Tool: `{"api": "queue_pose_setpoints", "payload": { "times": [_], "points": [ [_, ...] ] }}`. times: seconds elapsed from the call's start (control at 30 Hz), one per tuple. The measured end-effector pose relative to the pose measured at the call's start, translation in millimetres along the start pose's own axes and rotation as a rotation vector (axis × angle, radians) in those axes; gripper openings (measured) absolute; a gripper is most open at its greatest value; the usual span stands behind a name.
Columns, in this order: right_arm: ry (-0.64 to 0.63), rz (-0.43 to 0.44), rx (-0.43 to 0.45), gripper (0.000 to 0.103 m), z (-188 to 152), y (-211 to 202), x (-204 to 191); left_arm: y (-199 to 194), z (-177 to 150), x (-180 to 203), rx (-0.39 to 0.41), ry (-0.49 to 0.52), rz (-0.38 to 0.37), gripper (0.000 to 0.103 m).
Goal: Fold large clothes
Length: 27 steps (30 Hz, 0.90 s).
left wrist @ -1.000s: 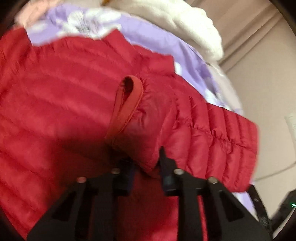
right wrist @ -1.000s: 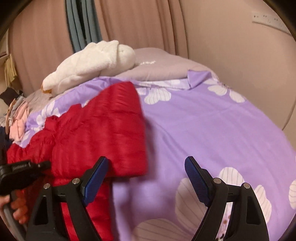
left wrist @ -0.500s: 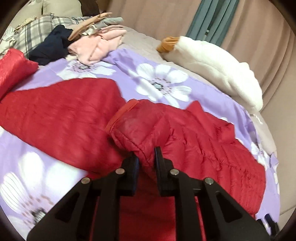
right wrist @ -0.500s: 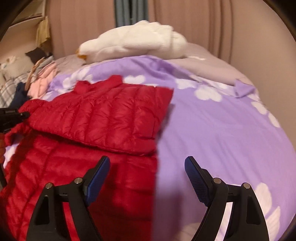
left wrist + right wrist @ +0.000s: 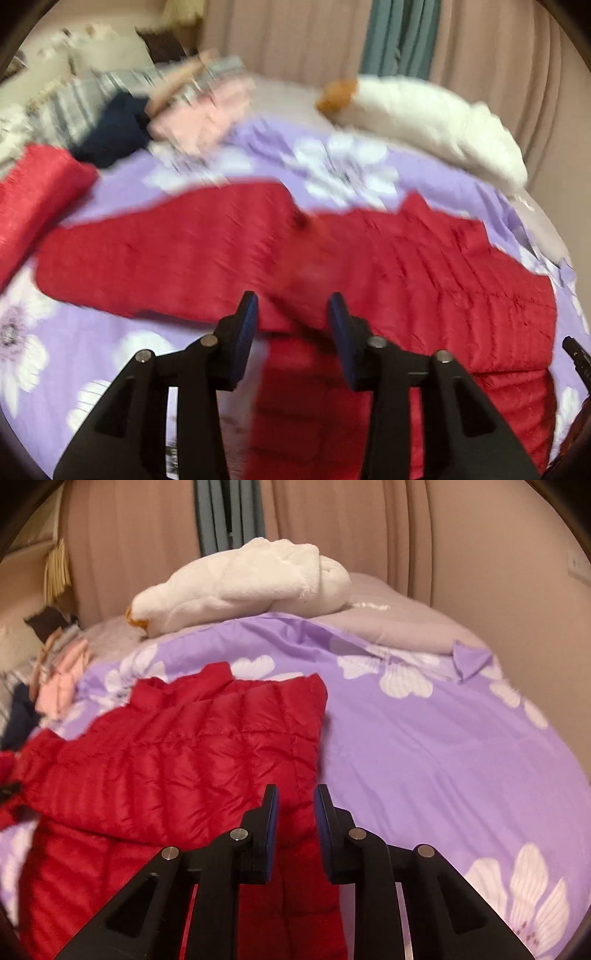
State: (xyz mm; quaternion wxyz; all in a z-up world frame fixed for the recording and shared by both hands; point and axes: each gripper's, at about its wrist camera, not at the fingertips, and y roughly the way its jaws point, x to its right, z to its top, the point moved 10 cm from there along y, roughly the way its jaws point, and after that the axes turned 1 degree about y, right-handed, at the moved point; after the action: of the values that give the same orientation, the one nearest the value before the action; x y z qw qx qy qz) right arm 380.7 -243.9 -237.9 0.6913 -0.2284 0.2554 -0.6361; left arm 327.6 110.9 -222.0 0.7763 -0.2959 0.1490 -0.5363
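Observation:
A red quilted puffer jacket [image 5: 424, 273] lies on the purple flowered bedspread [image 5: 92, 347]. One side is folded over its body and one sleeve [image 5: 166, 251] stretches left. My left gripper [image 5: 293, 325] is open, its jaws either side of the sleeve end, which lies loose on the jacket; the view is blurred. In the right wrist view the jacket [image 5: 177, 768] fills the left half. My right gripper [image 5: 293, 827] has its jaws close together around the jacket's right edge, near the folded corner.
A white plush goose [image 5: 243, 587] lies at the bed's far side, also in the left wrist view [image 5: 428, 118]. A pile of pink, navy and plaid clothes [image 5: 147, 110] sits far left, with another red garment [image 5: 33, 192]. Curtains and wall stand behind.
My left gripper opened and let go of the sleeve, which dropped onto the jacket. My right gripper moved left onto the jacket's edge and closed from wide open.

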Motion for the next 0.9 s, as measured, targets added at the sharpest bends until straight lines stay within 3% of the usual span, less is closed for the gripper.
{"api": "queue_pose_setpoints", "payload": {
  "times": [0.07, 0.1, 0.23, 0.3, 0.4, 0.43, 0.5, 0.57, 0.73, 0.9],
  "points": [
    [-0.068, 0.004, -0.048, 0.023, -8, 17, -13, -19, 12, -9, 0.108, 0.020, 0.029, 0.037],
    [-0.078, -0.001, -0.065, 0.023, -12, 25, -14, -22, 15, -7, 0.118, 0.035, 0.017, 0.036],
    [-0.055, -0.016, -0.168, 0.023, -38, 61, -13, -22, 22, 26, 0.140, 0.069, -0.135, 0.036],
    [-0.074, -0.033, -0.156, 0.023, -38, 60, -13, -2, 19, 45, 0.092, 0.137, -0.135, 0.040],
    [-0.064, -0.026, -0.152, 0.023, -40, 58, -11, 49, -7, 38, -0.055, 0.178, 0.028, 0.037],
    [-0.048, -0.015, -0.153, 0.021, -40, 57, -10, 67, -22, 30, -0.127, 0.159, 0.043, 0.038],
    [-0.003, 0.013, -0.153, 0.017, -39, 57, -5, 92, -44, 14, -0.231, 0.060, 0.002, 0.041],
    [0.024, 0.032, -0.150, 0.017, -39, 56, -2, 95, -43, 6, -0.218, -0.004, -0.050, 0.041],
    [-0.021, -0.020, -0.143, 0.017, -39, 56, -9, 93, -42, 10, -0.192, 0.069, 0.006, 0.041],
    [-0.031, -0.032, -0.139, 0.017, -38, 56, -9, 89, -43, 5, -0.190, 0.016, -0.036, 0.041]
  ]
}}
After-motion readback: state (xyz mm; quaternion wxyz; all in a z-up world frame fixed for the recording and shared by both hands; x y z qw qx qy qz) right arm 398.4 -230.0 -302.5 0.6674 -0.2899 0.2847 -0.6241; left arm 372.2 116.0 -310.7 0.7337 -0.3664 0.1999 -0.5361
